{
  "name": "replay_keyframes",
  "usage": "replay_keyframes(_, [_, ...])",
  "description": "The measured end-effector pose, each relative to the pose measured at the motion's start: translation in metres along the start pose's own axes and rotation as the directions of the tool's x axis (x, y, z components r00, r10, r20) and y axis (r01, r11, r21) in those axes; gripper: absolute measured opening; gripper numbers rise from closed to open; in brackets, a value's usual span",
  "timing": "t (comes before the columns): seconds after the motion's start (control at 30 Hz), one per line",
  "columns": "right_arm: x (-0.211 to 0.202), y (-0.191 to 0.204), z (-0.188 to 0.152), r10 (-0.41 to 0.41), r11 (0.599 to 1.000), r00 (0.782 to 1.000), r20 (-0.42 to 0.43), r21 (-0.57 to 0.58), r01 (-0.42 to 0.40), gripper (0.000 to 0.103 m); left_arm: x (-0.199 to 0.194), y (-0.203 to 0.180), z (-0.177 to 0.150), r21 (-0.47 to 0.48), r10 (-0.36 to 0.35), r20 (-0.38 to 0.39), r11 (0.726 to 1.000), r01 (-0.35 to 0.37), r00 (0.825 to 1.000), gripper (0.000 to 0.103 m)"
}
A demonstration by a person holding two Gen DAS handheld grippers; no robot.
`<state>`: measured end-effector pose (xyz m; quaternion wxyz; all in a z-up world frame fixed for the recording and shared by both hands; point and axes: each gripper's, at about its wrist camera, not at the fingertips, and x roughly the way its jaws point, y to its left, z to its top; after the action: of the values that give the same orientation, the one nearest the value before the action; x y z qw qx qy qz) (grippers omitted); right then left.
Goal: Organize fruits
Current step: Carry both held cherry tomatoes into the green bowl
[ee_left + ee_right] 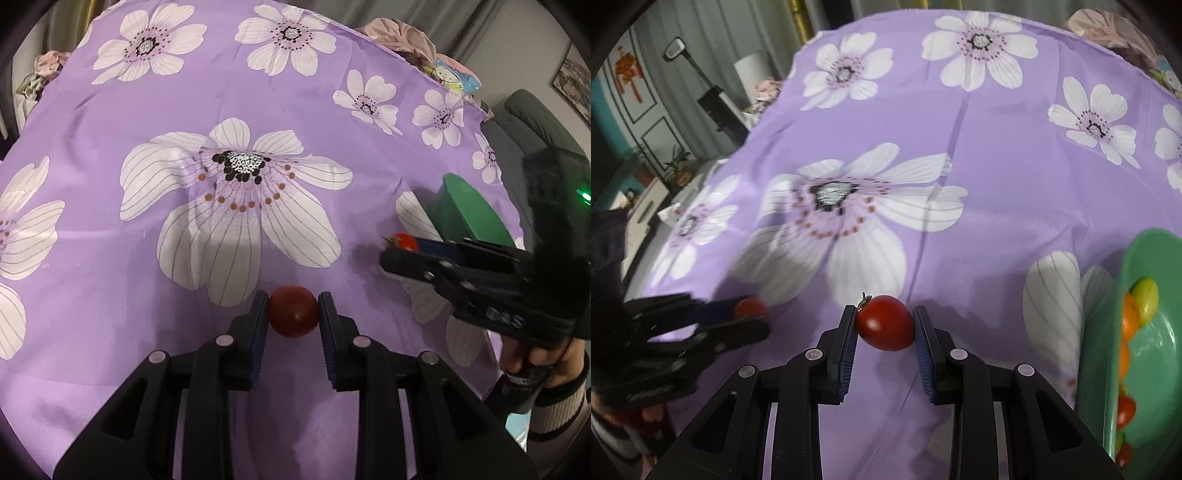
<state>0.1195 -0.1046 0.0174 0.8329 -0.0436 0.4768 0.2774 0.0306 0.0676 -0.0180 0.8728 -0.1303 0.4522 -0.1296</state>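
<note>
My left gripper (293, 304) is shut on a dark red cherry tomato (293, 311), held just above the purple flowered cloth (147, 240). My right gripper (885, 315) is shut on a brighter red cherry tomato (886, 323) with a small stem at its left. In the left wrist view the right gripper (397, 247) comes in from the right with its tomato (405, 240) at the tip, beside the green bowl (465, 210). In the right wrist view the left gripper (746, 314) appears blurred at the left with its tomato (750, 307). The green bowl (1156, 332) at the right edge holds several small fruits: yellow, orange and red.
The purple cloth with white flowers covers the whole table. A person's hand and striped sleeve (554, 398) hold the right gripper. Crumpled fabric and a cartoon-print item (452, 75) lie at the far table edge. A dark sofa (532, 122) stands beyond the right edge.
</note>
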Motion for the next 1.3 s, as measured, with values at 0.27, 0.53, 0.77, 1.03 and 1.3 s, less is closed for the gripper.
replay_keyframes(0.27, [-0.029, 0.005, -0.026, 0.072, 0.997, 0.997, 0.035, 0.033, -0.074, 0.032, -0.008, -0.017, -0.006, 0.046, 0.021, 0.008, 0.999, -0.021, 1.0, 0.027])
replay_keyframes(0.53, [-0.045, 0.005, -0.038, 0.098, 0.994, 0.993, 0.063, 0.052, -0.101, 0.032, -0.016, -0.036, -0.012, 0.085, 0.032, 0.014, 0.996, -0.033, 0.999, 0.027])
replay_keyframes(0.77, [-0.061, 0.006, -0.044, 0.128, 0.99, 0.986, 0.106, 0.051, -0.134, 0.032, -0.021, -0.05, -0.012, 0.115, 0.033, 0.031, 0.993, -0.036, 0.999, 0.027])
replay_keyframes(1.03, [-0.073, 0.002, -0.051, 0.119, 0.99, 0.983, 0.139, 0.053, -0.127, 0.032, -0.021, -0.066, -0.013, 0.138, 0.035, 0.037, 0.99, -0.039, 0.999, 0.027])
replay_keyframes(1.3, [-0.092, -0.011, -0.055, 0.1, 0.99, 0.976, 0.193, 0.077, -0.117, 0.032, -0.02, -0.086, -0.008, 0.173, 0.033, 0.047, 0.984, -0.041, 0.998, 0.027])
